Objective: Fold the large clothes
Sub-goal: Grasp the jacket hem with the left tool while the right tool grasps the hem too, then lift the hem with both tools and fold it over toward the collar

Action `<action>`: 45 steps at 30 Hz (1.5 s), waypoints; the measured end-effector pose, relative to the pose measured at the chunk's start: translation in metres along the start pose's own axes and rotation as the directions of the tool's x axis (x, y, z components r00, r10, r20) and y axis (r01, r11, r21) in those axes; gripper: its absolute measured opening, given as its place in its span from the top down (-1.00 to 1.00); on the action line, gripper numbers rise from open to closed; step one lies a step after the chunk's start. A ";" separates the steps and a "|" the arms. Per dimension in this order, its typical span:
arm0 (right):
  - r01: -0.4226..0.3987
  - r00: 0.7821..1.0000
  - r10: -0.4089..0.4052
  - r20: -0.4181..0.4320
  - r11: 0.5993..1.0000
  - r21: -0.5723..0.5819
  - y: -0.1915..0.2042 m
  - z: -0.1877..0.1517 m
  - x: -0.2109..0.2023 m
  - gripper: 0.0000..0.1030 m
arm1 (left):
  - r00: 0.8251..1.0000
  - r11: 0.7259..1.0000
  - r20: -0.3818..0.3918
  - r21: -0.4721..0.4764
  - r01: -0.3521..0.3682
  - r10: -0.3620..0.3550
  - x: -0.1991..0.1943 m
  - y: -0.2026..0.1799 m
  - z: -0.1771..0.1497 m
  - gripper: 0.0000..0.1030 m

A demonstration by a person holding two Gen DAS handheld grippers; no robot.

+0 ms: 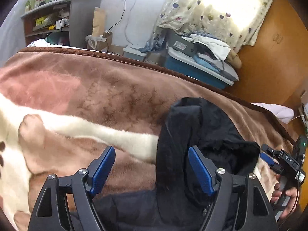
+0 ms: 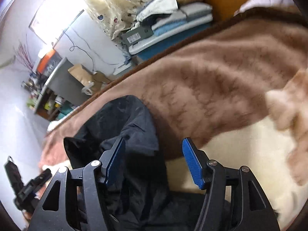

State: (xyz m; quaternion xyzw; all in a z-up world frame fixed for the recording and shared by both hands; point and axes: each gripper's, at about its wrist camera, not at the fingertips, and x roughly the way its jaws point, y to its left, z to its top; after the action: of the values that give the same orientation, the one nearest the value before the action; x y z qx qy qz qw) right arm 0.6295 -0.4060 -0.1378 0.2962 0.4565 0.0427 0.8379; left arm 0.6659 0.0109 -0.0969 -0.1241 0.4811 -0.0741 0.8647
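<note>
My left fingers (image 1: 152, 170) stand wide and hold nothing; my right fingers (image 2: 154, 161) are also apart and empty. The dark garment (image 1: 202, 134) lies bunched on the brown blanket (image 1: 96, 88) of the bed, between my two hands, its long axis running from near to far. My left looks slightly nearer its edge.

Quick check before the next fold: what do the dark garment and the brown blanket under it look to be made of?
Dark garment: black or navy woven cloth, matte, soft creases and faint lint; probably a cotton or synthetic blend, and a fuzzier patch hints at a fleece lining.
Brown blanket: thick plush fleece, likely polyester; visible brushed pile with a slight sheen, printed cream and tan pattern, darker bound edge.
</note>
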 end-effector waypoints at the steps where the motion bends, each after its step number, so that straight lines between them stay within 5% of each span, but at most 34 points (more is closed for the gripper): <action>1: -0.032 0.998 0.033 -0.047 0.999 0.029 -0.007 0.001 0.015 -0.21 | 1.000 1.000 -0.004 0.002 -0.007 0.007 0.005 0.000 0.001 -0.51; 7: -0.082 0.988 0.087 -0.126 0.995 0.050 -0.019 -0.008 0.047 -0.21 | 0.999 0.999 -0.044 -0.033 -0.015 0.013 0.034 -0.003 0.017 -0.51; 12: -0.004 0.984 -0.004 -0.179 0.999 -0.047 -0.018 -0.018 0.061 -0.20 | 0.999 0.998 -0.039 -0.060 -0.015 0.013 0.053 -0.010 0.037 -0.51; 19: 0.050 0.973 -0.073 -0.219 0.993 -0.107 -0.010 -0.024 0.070 0.41 | 0.982 0.994 -0.176 -0.073 -0.077 0.063 0.103 -0.016 0.043 -0.51; 20: 0.056 0.972 -0.084 -0.219 0.990 -0.128 -0.007 -0.024 0.071 0.44 | 0.981 0.995 -0.187 -0.066 -0.073 0.059 0.107 -0.018 0.042 -0.43; 22: 0.075 0.971 -0.114 -0.211 0.980 -0.183 0.003 -0.023 0.071 0.55 | 0.972 0.997 -0.226 -0.029 -0.073 0.064 0.116 -0.023 0.036 0.14; 23: 0.086 0.969 -0.128 -0.211 0.977 -0.195 0.005 -0.023 0.071 0.57 | 0.967 0.995 -0.238 -0.010 -0.098 0.093 0.120 -0.025 0.033 0.68; 25: 0.097 0.970 -0.144 -0.198 0.969 -0.227 0.009 -0.025 0.069 0.63 | 0.962 0.992 -0.241 0.024 -0.126 0.128 0.121 -0.027 0.025 0.89; 38: 0.201 0.975 -0.222 -0.009 0.896 -0.396 0.037 -0.049 0.014 0.71 | 0.994 0.997 -0.092 0.057 -0.054 0.059 0.038 -0.014 -0.002 1.00; 45: 0.249 0.968 -0.221 0.116 0.820 -0.516 0.058 -0.085 -0.032 0.71 | 0.999 0.996 0.035 0.084 -0.032 0.029 -0.034 -0.009 -0.036 1.00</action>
State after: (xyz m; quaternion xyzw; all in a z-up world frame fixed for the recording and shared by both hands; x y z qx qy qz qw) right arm 0.5553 -0.3304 -0.1180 -0.0021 0.4386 0.0547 0.8970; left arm 0.6173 0.0050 -0.0853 -0.0814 0.4649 -0.0789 0.8781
